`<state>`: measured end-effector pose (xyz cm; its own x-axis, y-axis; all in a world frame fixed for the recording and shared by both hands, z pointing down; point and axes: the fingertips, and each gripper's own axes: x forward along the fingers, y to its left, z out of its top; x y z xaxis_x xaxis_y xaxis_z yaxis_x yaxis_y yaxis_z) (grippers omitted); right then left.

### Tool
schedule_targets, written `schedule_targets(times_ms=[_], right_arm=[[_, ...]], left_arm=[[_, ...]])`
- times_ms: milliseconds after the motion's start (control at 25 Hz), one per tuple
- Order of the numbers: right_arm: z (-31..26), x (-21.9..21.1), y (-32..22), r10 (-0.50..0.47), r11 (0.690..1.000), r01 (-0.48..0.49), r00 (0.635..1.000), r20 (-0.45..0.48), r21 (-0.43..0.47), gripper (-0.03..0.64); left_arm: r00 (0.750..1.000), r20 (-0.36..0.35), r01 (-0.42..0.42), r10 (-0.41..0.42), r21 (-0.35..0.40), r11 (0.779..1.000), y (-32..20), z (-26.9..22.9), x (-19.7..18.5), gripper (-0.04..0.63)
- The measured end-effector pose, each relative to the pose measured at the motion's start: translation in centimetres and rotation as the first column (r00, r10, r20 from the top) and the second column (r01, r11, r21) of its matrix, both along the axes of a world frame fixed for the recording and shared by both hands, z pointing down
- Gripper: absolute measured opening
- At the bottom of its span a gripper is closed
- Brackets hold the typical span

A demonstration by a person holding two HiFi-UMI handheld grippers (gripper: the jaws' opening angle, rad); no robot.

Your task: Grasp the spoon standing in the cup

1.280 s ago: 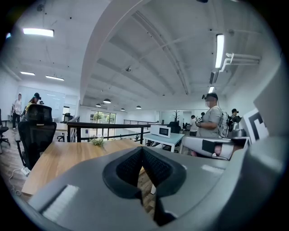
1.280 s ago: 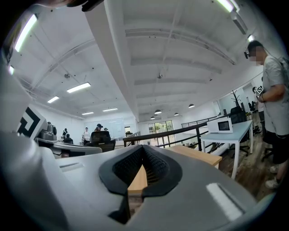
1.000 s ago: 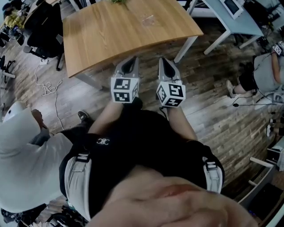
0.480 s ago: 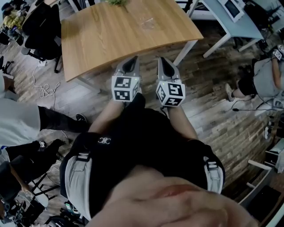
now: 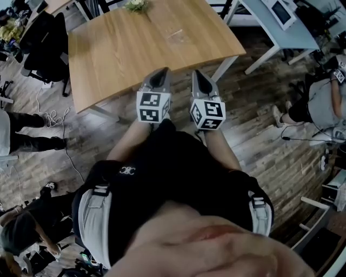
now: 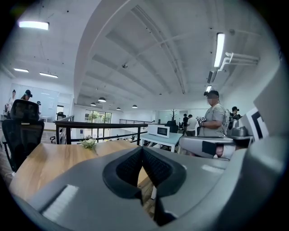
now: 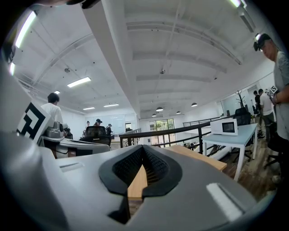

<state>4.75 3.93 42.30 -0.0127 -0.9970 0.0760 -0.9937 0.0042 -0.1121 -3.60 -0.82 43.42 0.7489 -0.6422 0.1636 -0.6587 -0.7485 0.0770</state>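
I see no cup or spoon clearly. A faint clear object [image 5: 177,35] lies on the wooden table [image 5: 119,54]; what it is I cannot tell. A small plant [image 5: 135,5] stands at the table's far edge and shows again as a plant [image 6: 88,143] in the left gripper view. My left gripper [image 5: 157,77] and right gripper [image 5: 202,79] hang side by side over the floor, just short of the table's near edge. Both are shut with nothing between the jaws, as seen at the left gripper [image 6: 142,151] and the right gripper [image 7: 143,149].
A black office chair [image 5: 46,38] stands left of the table. A pale blue desk [image 5: 275,24] is at the back right, and a seated person [image 5: 324,92] at the far right. People [image 5: 21,132] and cables [image 5: 54,105] are on the floor at left.
The person in white at the left has moved away toward the frame's edge. The table sits slightly lower and further left in view. Both grippers keep their places, still shut.
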Motion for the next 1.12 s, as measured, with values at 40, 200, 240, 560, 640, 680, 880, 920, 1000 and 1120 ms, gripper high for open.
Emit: schedule_targets(times_ms=[40,200,240,560,640,680,880,920,1000,1120], right_arm=[[0.0,0.3,-0.7,-0.001,1.0,0.001,1.0,0.0,0.0,0.0],[-0.4,1.4,-3.8,-0.005,1.0,0.005,1.0,-0.001,0.001,0.0],[-0.5,1.6,-4.7,-0.005,1.0,0.005,1.0,0.0,0.001,0.0],[-0.8,4.5,-12.1,0.004,1.0,-0.004,1.0,0.005,-0.012,0.0],[-0.8,4.9,-14.1,-0.001,1.0,0.001,1.0,0.004,-0.022,0.0],[-0.8,5.1,-15.1,-0.004,1.0,0.004,1.0,0.003,-0.026,0.0],[0.2,5.8,-20.2,-0.016,0.998,0.015,1.0,-0.011,-0.058,0.0],[0.5,5.9,-21.2,-0.017,0.998,0.016,1.0,-0.012,-0.063,0.0],[1.0,6.0,-23.0,-0.018,0.997,0.017,1.0,-0.015,-0.072,0.0],[1.6,6.3,-25.0,-0.024,0.996,0.023,1.0,-0.016,-0.089,0.0]], left_arm=[[1.0,0.001,-0.001,0.001,0.0,1.0,-0.7,-0.1,0.4,0.011],[1.0,0.0,-0.003,0.003,-0.001,1.0,-3.9,-0.4,1.7,0.011],[1.0,0.002,-0.005,0.005,-0.002,1.0,-4.7,-0.5,2.0,0.011],[1.0,0.011,-0.027,0.027,-0.004,1.0,-12.2,-1.0,5.0,0.011],[1.0,0.012,-0.028,0.028,-0.014,1.0,-14.1,-1.0,5.6,0.011],[1.0,0.011,-0.029,0.029,-0.019,0.999,-15.1,-0.9,5.9,0.011],[1.0,0.005,-0.03,0.03,-0.053,0.998,-20.1,0.1,6.9,0.011],[1.0,0.002,-0.031,0.031,-0.059,0.998,-21.0,0.4,7.0,0.011],[1.0,-0.001,-0.03,0.03,-0.066,0.997,-22.8,0.8,7.2,0.011],[1.0,0.0,-0.024,0.024,-0.079,0.997,-24.9,1.5,7.5,0.011]])
